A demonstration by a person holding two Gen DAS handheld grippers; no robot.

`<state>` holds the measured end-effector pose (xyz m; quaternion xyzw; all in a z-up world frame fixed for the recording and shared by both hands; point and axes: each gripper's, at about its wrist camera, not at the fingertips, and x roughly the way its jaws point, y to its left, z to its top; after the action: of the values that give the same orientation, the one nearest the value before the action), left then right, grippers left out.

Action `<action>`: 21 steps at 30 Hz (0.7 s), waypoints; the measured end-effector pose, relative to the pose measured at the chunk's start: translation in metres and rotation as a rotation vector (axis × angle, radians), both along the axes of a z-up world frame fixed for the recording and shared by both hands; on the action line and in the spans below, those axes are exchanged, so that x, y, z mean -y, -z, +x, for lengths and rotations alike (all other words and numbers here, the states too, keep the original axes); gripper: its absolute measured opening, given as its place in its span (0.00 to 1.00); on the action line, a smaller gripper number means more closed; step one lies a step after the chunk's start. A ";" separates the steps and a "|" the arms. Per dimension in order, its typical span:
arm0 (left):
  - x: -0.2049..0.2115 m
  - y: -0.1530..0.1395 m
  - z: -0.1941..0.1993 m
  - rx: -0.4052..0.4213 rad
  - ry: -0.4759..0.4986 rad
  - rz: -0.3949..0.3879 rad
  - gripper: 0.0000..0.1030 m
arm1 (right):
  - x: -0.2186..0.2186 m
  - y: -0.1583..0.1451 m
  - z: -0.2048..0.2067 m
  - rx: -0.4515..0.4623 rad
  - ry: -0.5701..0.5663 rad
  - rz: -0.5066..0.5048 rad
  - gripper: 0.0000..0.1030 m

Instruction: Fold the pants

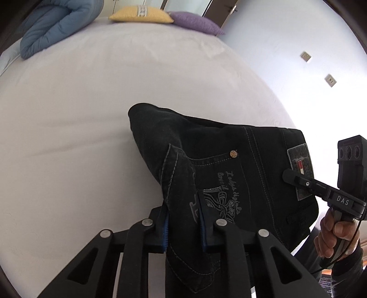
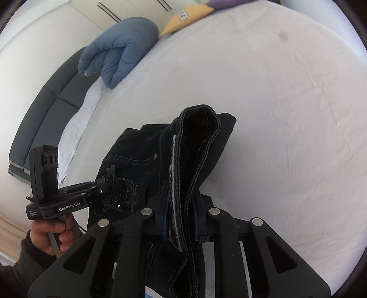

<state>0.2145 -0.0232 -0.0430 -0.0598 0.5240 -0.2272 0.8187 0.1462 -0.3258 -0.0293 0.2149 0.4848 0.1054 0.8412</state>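
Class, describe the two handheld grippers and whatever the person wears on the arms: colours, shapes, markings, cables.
Both grippers are matte black, with slotted linkage bars and round silver pivot pins. The left gripper and right gripper have blue ribbed pads. White lettering reads "GenRobot.AI" on the left one's body and "DAS" on the right's. Each carries an upright black block with three round lenses, a grey handle and a thin black cable. Sleeves are dark grey.

Matt black denim pants (image 1: 229, 160)

Probably a bedroom: bed (image 1: 114, 91), cushions (image 1: 142, 15)
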 end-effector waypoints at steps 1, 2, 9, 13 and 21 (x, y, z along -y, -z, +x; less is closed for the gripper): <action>0.002 -0.007 0.004 0.019 -0.001 -0.005 0.20 | 0.005 -0.009 -0.001 0.013 0.002 -0.002 0.14; 0.005 -0.015 0.010 0.041 -0.001 -0.007 0.20 | 0.010 -0.018 0.004 0.032 0.006 0.005 0.14; 0.039 -0.025 0.059 0.098 0.001 0.021 0.21 | 0.056 -0.045 0.056 0.073 0.016 0.000 0.14; 0.048 -0.012 0.089 0.076 -0.002 0.032 0.21 | 0.083 -0.032 0.094 0.052 0.035 0.009 0.14; 0.071 0.038 0.116 0.053 -0.013 0.092 0.44 | 0.134 0.045 0.118 -0.042 0.128 0.065 0.17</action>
<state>0.3306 -0.0939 -0.0808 -0.0195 0.5118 -0.1991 0.8355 0.2642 -0.4603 -0.0743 0.2747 0.4838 0.0624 0.8286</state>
